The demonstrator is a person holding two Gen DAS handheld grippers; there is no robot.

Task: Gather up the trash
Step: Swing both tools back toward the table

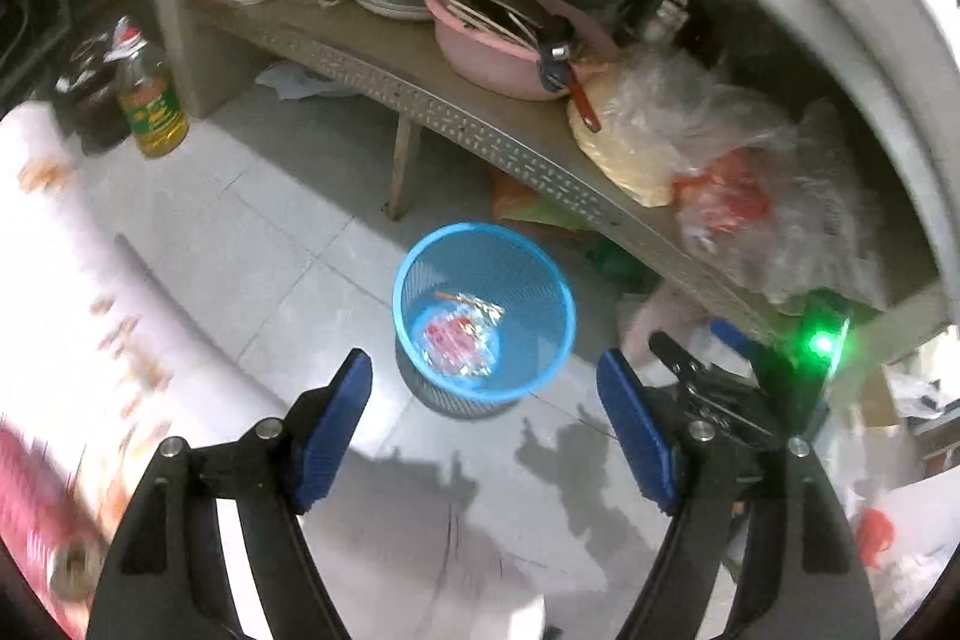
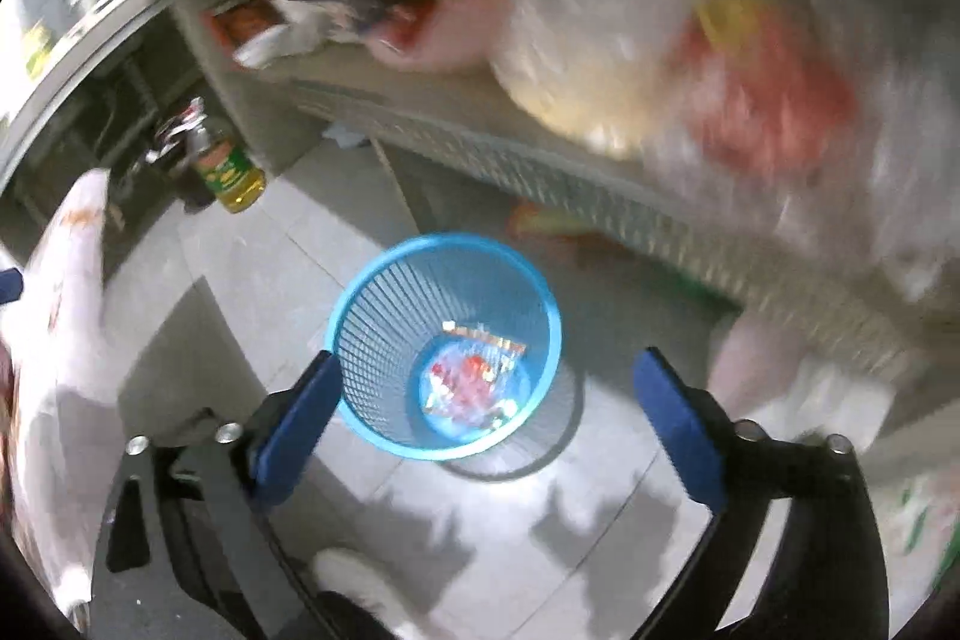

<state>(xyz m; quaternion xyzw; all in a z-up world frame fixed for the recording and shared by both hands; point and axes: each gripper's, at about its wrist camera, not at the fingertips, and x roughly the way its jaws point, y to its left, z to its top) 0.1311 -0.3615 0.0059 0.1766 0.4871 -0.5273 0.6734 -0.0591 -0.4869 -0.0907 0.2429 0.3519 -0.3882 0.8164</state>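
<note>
A blue mesh waste basket (image 1: 528, 274) stands on the tiled floor below both grippers; it also shows in the right wrist view (image 2: 384, 316). Crumpled shiny wrappers (image 1: 462, 334) lie at its bottom, also seen in the right wrist view (image 2: 474, 376). My left gripper (image 1: 483, 370) is open and empty, held above the basket's near rim. My right gripper (image 2: 486, 370) is open and empty, also above the basket. The right gripper's black body with a green light (image 1: 822, 340) shows at the right of the left wrist view.
A low shelf (image 1: 372, 58) behind the basket holds bowls, a pink basin (image 1: 486, 64) with utensils, and plastic bags (image 1: 720, 148). An oil bottle (image 1: 153, 106) stands on the floor at left. A white patterned cloth (image 1: 72, 280) covers the left side.
</note>
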